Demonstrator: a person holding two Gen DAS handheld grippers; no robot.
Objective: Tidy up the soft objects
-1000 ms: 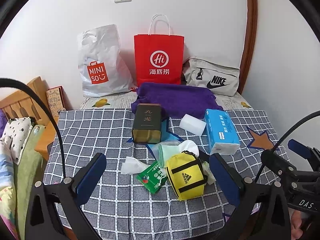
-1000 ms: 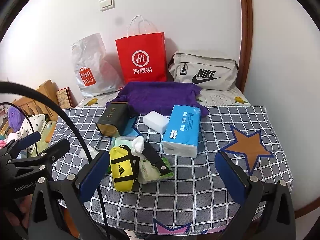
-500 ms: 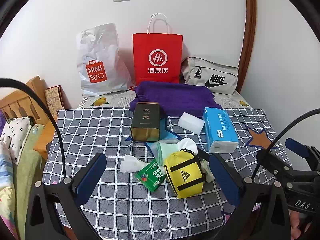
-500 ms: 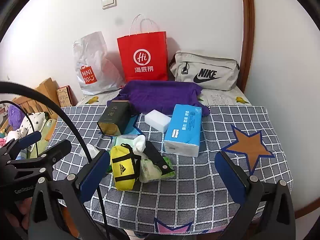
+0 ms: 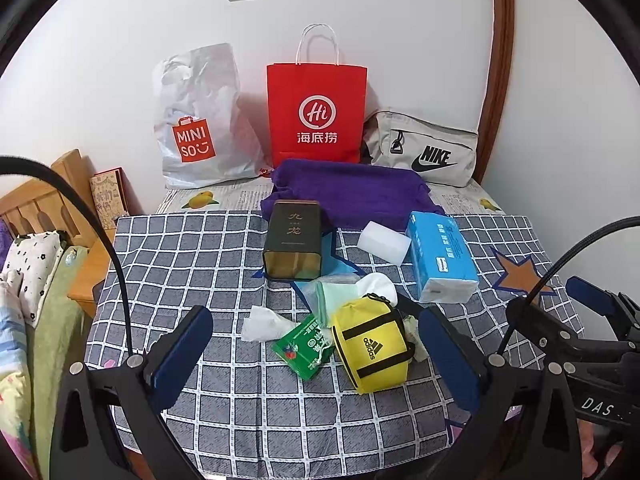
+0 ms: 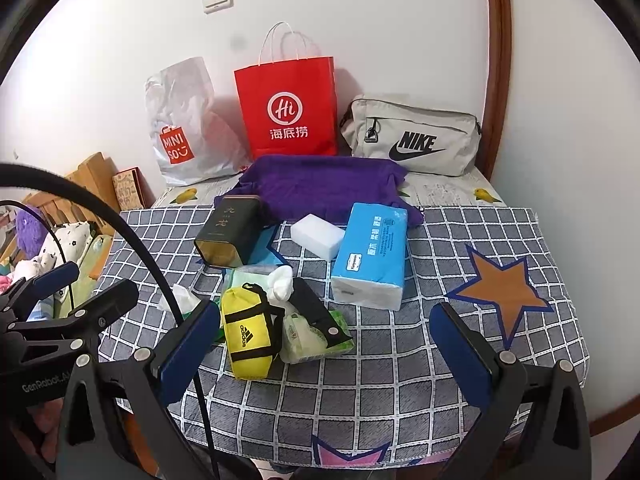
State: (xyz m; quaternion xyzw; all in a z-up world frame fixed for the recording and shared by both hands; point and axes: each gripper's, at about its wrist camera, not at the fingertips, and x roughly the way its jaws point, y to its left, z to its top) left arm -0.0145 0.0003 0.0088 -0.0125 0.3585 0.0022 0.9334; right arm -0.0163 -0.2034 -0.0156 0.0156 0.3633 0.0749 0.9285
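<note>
We hold both tools back from the near edge of the checked grey cloth-covered surface [image 5: 192, 256], and as far as we can judge, nothing has been sorted yet. The left tongs [image 5: 316, 354] are spread wide and hold nothing; the right tongs [image 6: 326, 350] are likewise spread and hold nothing.

The soft things lie in a loose heap at the middle of the surface: a yellow fabric Adidas pouch with black straps [image 5: 372, 350], a green printed plastic sachet [image 5: 306, 346] touching it, a crumpled white tissue [image 5: 262, 322] just beside that, a white rolled sock [image 6: 282, 282] and a pale green folded cloth [image 5: 336, 294] behind. A blue plastic-wrapped tissue pack [image 6: 372, 256], a white foam block [image 6: 316, 236] and a purple folded towel [image 5: 352, 192] sit farther back. A dark rectangular tin [image 5: 294, 242] lies on its side among them.

All of it is left to do, we think.

Part of the heap is hard to read: a black strap-like piece [image 6: 316, 310] crosses a pale green packet [image 6: 304, 338], and we cannot tell what lies beneath. What the bags against the wall contain is hidden.
</note>
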